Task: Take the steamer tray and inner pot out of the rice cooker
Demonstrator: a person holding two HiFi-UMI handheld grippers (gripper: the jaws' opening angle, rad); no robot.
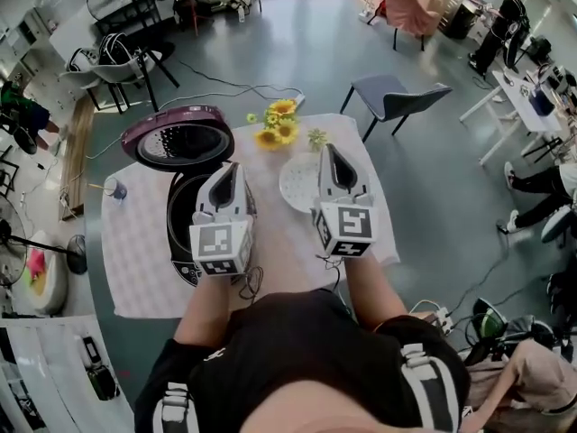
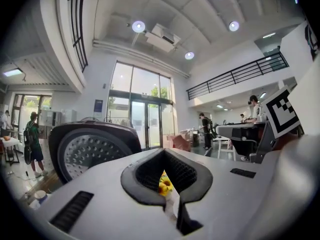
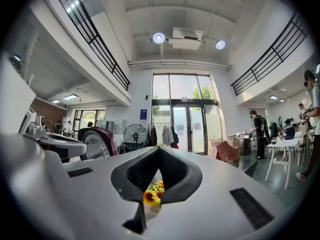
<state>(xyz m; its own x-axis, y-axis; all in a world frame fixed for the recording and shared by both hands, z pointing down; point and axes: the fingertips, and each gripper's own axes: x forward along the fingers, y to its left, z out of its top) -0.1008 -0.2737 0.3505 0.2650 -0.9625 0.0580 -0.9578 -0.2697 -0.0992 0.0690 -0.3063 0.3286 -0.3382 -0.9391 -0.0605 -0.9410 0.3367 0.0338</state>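
Rice cooker (image 1: 183, 219) standing on the left half of the cloth-covered table (image 1: 144, 273). Its maroon lid (image 1: 180, 138) is swung open toward the far edge and shows a perforated metal inner plate. A white, round, perforated dish, judged to be the steamer tray (image 1: 296, 183), lies flat near the middle of the table on the side toward the right edge. Sunflowers (image 1: 279, 124) stand at the far edge. The inner pot cannot be made out: the cooker's well looks dark and is largely covered by the left gripper (image 1: 232, 168), so the pot is presumed to be seated inside. Both the left gripper and the right gripper (image 1: 329, 150) are held level above the table's near edge. In each gripper view the ribbed black fingers (image 2: 146, 173) are pressed together with nothing between them. Handling, as a judgement: the pot is likely thin, rigid metal with smooth, slippery walls. It would be light when empty and fits closely in its well. It is best pinched at the rolled rim on opposite sides and lifted straight up. The tray appears to be stiff, light plastic and should be taken by its rim.
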